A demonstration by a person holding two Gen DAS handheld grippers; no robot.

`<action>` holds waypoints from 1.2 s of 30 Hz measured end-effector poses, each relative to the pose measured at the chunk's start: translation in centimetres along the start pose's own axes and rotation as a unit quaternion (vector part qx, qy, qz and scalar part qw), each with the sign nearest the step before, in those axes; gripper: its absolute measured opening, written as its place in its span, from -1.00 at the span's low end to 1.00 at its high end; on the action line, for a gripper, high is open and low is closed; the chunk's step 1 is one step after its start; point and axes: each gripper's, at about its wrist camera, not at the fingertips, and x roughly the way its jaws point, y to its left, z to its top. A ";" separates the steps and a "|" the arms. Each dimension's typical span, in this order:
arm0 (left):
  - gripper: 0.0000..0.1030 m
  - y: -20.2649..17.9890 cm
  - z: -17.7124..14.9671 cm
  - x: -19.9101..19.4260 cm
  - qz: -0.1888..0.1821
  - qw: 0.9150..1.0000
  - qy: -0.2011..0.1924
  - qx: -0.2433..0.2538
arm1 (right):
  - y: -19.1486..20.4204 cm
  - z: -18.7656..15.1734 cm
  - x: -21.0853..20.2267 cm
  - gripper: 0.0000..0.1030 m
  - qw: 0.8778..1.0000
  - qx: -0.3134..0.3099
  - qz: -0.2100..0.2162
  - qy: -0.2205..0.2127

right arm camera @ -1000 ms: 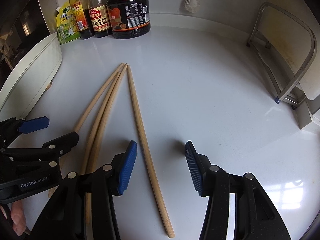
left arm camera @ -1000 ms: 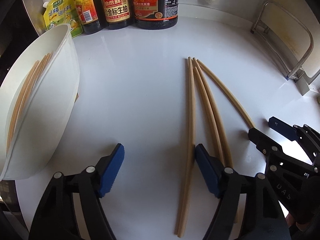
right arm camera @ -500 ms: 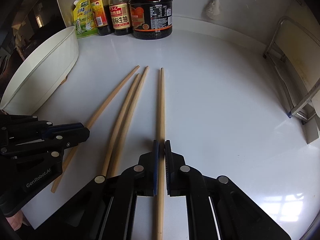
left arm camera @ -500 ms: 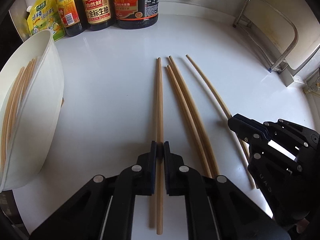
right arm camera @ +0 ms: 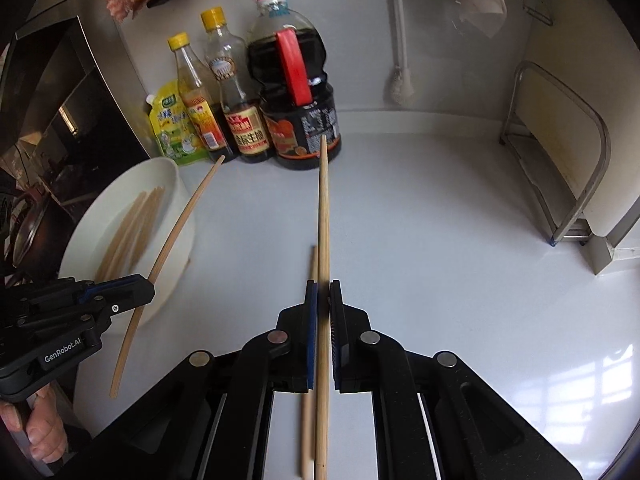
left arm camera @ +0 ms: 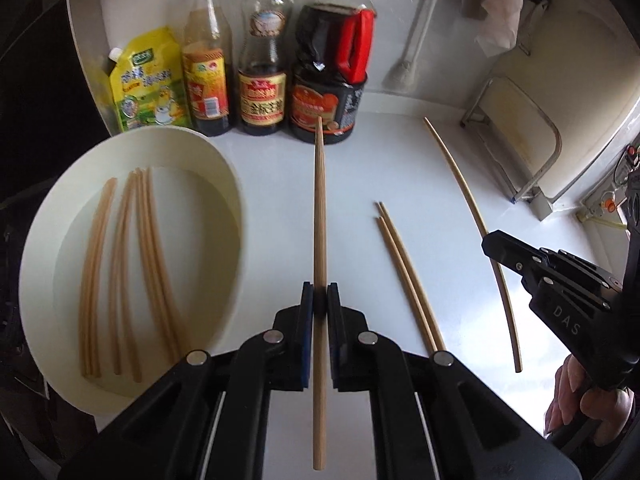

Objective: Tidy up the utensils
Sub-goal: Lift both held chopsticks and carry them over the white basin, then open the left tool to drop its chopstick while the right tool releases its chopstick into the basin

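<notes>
Left wrist view: left gripper (left arm camera: 320, 300) clamps one long wooden chopstick (left arm camera: 319, 216); right gripper (right arm camera: 323, 296) clamps another wooden chopstick (right arm camera: 323, 216); white oval plastic basin (left arm camera: 234, 216) alongside.

White countertop (left arm camera: 400, 168), white wall (right arm camera: 440, 40), window glare, metal rack (right arm camera: 560, 160).

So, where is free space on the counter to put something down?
The counter is bare between the two loose chopsticks and the metal rack. It is crowded at the back left: sauce bottles and white bowl.
</notes>
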 end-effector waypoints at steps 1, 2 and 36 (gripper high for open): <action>-0.85 1.0 0.3 -0.6 0.002 1.000 -0.006 -0.002 | 1.0 0.5 0.1 -0.88 1.000 -0.002 0.005 -0.006; -0.85 2.0 0.5 -1.2 0.005 1.000 -0.012 -0.005 | 2.0 1.0 0.2 -0.88 1.000 -0.004 0.010 -0.010; -0.70 20.7 1.0 2.0 0.050 0.996 0.026 -0.076 | 21.1 5.7 13.8 -0.65 0.993 -0.048 0.064 0.086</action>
